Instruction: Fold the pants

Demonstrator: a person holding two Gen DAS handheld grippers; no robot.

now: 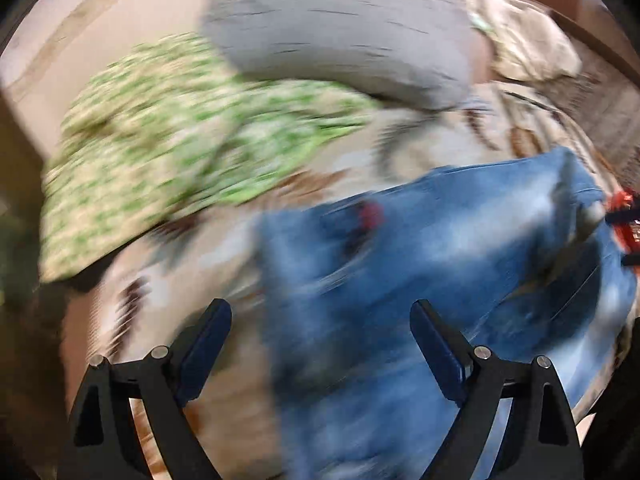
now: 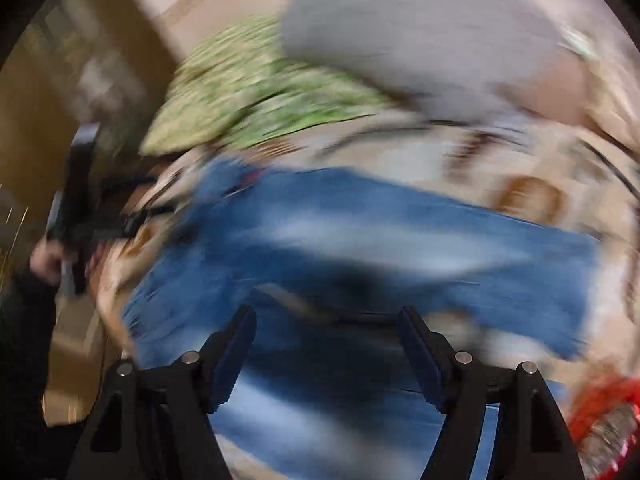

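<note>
Blue jeans (image 1: 420, 280) lie spread on a patterned bed cover (image 1: 440, 140); both views are heavily blurred. My left gripper (image 1: 320, 308) hangs open over the jeans' left edge, with nothing between its blue pads. In the right wrist view the jeans (image 2: 400, 232) stretch across the middle, and my right gripper (image 2: 328, 314) stands open above them, holding nothing. At that view's left edge a hand (image 2: 46, 260) grips a dark tool, beside the end of the jeans.
A green-patterned cloth (image 1: 180, 128) and a grey pillow (image 1: 340, 28) lie beyond the jeans, with a beige cloth (image 1: 528, 40) at the back right. A red-orange object (image 2: 600, 420) sits by the jeans' right end. A brown wall or headboard (image 2: 60, 120) stands left.
</note>
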